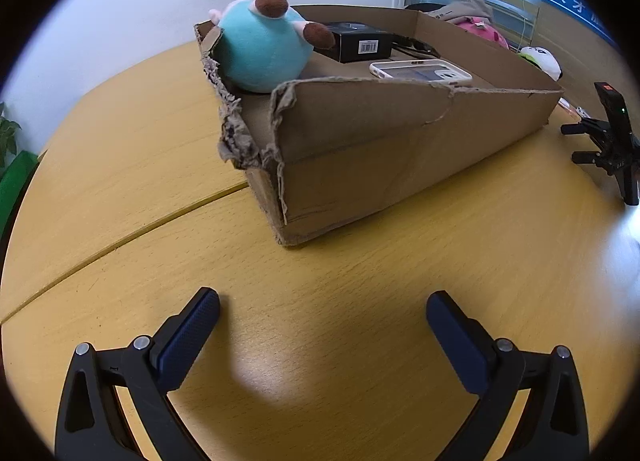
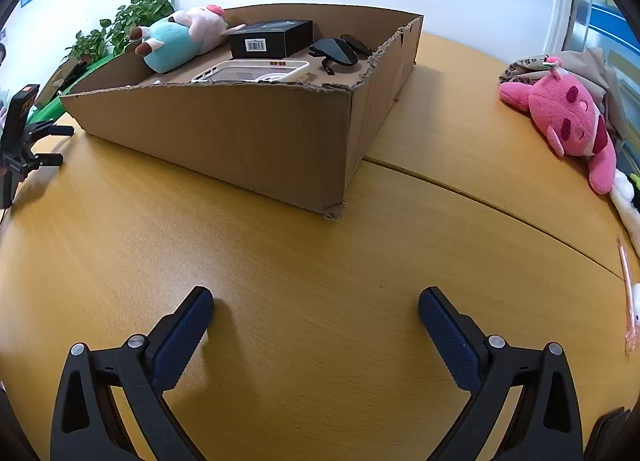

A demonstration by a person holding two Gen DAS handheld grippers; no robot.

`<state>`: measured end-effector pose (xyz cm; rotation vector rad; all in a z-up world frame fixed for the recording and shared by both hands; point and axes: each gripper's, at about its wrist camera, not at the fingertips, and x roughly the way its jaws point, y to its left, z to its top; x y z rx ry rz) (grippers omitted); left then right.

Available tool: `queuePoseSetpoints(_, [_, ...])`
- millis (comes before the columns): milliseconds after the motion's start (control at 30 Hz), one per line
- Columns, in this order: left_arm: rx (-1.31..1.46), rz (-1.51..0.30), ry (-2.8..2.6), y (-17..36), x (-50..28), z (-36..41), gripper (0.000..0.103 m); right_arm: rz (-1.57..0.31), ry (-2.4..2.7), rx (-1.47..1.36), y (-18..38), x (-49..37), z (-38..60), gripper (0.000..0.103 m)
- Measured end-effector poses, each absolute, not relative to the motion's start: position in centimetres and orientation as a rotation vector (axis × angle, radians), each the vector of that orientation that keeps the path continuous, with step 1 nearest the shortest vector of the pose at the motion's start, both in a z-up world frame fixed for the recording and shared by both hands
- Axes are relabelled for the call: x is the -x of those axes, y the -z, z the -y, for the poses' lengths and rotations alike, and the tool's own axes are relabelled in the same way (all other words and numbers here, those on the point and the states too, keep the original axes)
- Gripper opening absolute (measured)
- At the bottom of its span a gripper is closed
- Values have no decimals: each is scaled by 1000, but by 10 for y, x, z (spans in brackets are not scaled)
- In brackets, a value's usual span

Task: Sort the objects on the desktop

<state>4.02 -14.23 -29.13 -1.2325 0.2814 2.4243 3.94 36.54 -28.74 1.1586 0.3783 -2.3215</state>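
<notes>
Already the torn brown cardboard box (image 2: 224, 133) held the teal plush pig (image 2: 180, 39), black carton (image 2: 272, 39), white phone case (image 2: 252, 72) and dark sunglasses (image 2: 338, 51), evidently sorted; both the left gripper (image 1: 322, 307) and right gripper (image 2: 316, 305) hovered spread and empty, probably awaiting the pink plush toy (image 2: 564, 121) lying well apart.

Wood grain, torn card, and plush

My fingers (image 1: 192, 337) wear dimpled matt blue rubber pads on black plastic; under them the wooden surface (image 2: 320, 245) is smooth with a soft sheen, the cardboard box (image 1: 384, 149) is matt brown with ragged edges, and the teal toy (image 1: 260, 49) is fuzzy plush.
</notes>
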Motion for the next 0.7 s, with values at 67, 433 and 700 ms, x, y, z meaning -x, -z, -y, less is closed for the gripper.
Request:
queuePoseSetpoints(67, [1233, -282, -2424, 291, -39, 141, 103, -379, 2322, -1159, 287, -40, -365, 103])
queuePoseSetpoints(433, [1233, -283, -2424, 291, -40, 141, 103, -379, 2322, -1161, 287, -39, -365, 103])
queuePoseSetpoints(700, [1233, -284, -2425, 291, -40, 141, 103, -379, 2322, -1162, 286, -39, -365, 103])
